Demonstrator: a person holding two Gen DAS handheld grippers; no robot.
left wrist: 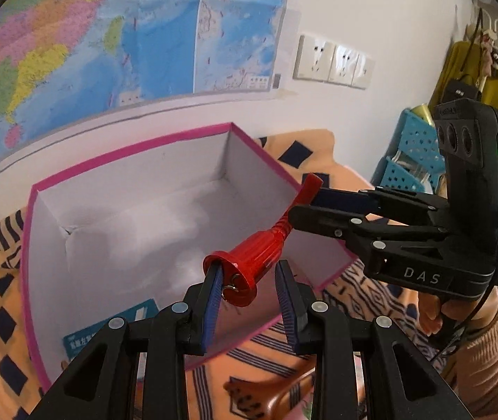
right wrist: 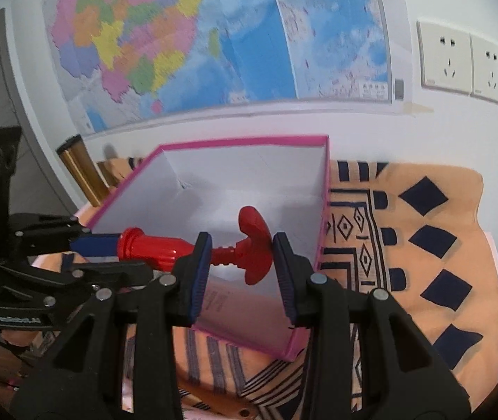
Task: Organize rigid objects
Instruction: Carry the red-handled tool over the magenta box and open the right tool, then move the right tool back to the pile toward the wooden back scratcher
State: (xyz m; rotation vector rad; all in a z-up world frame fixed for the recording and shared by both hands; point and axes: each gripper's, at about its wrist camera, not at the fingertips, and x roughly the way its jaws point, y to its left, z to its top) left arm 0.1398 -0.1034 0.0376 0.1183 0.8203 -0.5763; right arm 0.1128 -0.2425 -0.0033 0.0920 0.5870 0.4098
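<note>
A red plastic tool (left wrist: 254, 257) with a flared round base and a T-shaped end hangs over the open pink-rimmed white box (left wrist: 133, 147). My left gripper (left wrist: 249, 290) is open around its flared base, with the left pad touching the rim. My right gripper (right wrist: 242, 266) has its jaws on either side of the T end (right wrist: 254, 241); whether they press on it is unclear. In the left wrist view the right gripper (left wrist: 313, 206) reaches in from the right to the T end. In the right wrist view the left gripper (right wrist: 95, 245) is at the tool's base.
The box (right wrist: 326, 189) stands on an orange patterned cloth (right wrist: 424, 231) against a wall with a map. A teal card (left wrist: 109, 329) lies in the box. A brown object (left wrist: 266, 395) lies on the cloth below my left gripper. Blue baskets (left wrist: 413, 154) stand at right.
</note>
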